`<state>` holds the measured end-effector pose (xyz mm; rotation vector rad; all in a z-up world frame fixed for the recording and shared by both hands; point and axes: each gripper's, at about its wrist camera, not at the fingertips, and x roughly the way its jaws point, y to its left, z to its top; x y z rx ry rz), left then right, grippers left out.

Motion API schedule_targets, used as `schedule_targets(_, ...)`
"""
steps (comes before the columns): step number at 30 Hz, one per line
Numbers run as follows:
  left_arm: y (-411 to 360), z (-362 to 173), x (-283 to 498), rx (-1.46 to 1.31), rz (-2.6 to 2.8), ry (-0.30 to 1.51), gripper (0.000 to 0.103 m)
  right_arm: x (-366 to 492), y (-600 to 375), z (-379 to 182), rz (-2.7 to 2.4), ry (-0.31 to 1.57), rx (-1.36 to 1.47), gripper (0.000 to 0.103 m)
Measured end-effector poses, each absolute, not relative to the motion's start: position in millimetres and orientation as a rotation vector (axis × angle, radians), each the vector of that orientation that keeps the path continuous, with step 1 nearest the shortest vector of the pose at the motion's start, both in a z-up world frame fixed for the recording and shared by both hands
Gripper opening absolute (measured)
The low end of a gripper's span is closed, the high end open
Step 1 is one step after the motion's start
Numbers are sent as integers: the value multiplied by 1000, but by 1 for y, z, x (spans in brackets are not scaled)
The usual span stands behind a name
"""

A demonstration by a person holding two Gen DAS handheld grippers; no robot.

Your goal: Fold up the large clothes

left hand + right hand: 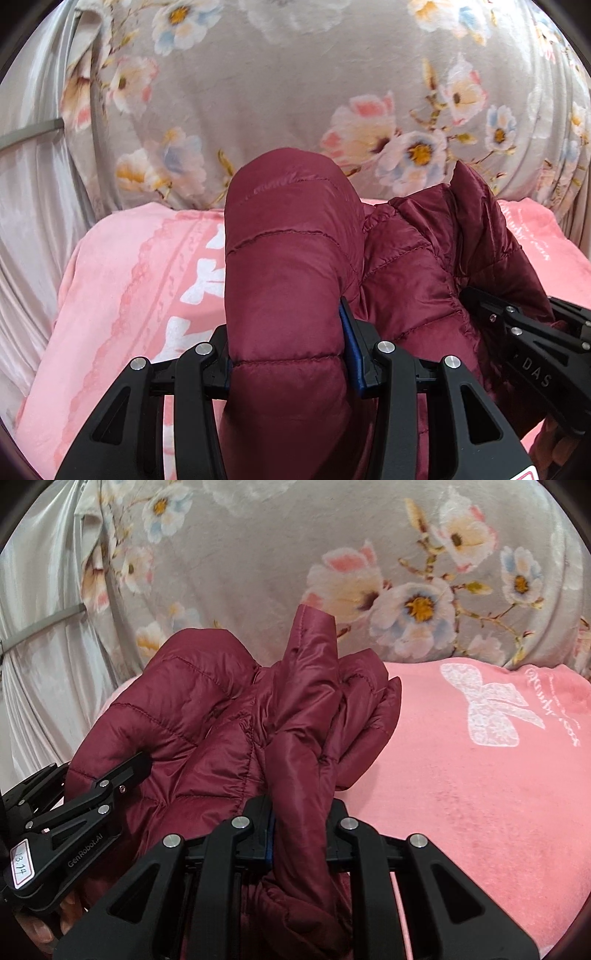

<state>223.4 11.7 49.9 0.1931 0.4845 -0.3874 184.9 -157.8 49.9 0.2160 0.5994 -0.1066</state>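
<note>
While the left claw clenches a thick padded roll of the maroon quilted jacket, the right claw pinches a thinner fold of it. Both claws' fingertips are buried in fabric. Beyond, the jacket bunches over a pink blanket, its shape unclear; a floral blanket rises behind.

Jacket lower part — behind gripper frames, cut off
</note>
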Motion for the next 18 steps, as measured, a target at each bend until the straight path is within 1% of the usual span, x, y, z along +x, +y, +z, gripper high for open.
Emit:
schedule_targets(6, 26, 12, 268, 177, -366, 575, 41, 222, -150, 11, -90, 677, 201, 14)
schedule_targets(9, 37, -5, 285, 136, -340, 615, 45, 233, -156, -9, -89, 709, 228, 15)
schedule_targets(10, 43, -10, 290, 112, -346, 628, 49, 235, -158, -14, -86, 716, 241, 16)
schedule_targets(13, 51, -22, 296, 72, -350, 653, 57, 237, -159, -27, -91, 725, 242, 23)
schedule_targets(14, 51, -25, 297, 71, -345, 657, 59, 237, -158, -30, -94, 727, 240, 27)
schedule_targets(15, 51, -27, 297, 71, -341, 657, 60, 237, -157, -33, -97, 727, 240, 30)
schedule_targets(17, 52, -30, 297, 69, -328, 657, 64, 236, -159, -38, -106, 724, 250, 34)
schedule_targets(18, 51, -30, 296, 73, -319, 656, 64, 236, -160, -39, -109, 723, 255, 36)
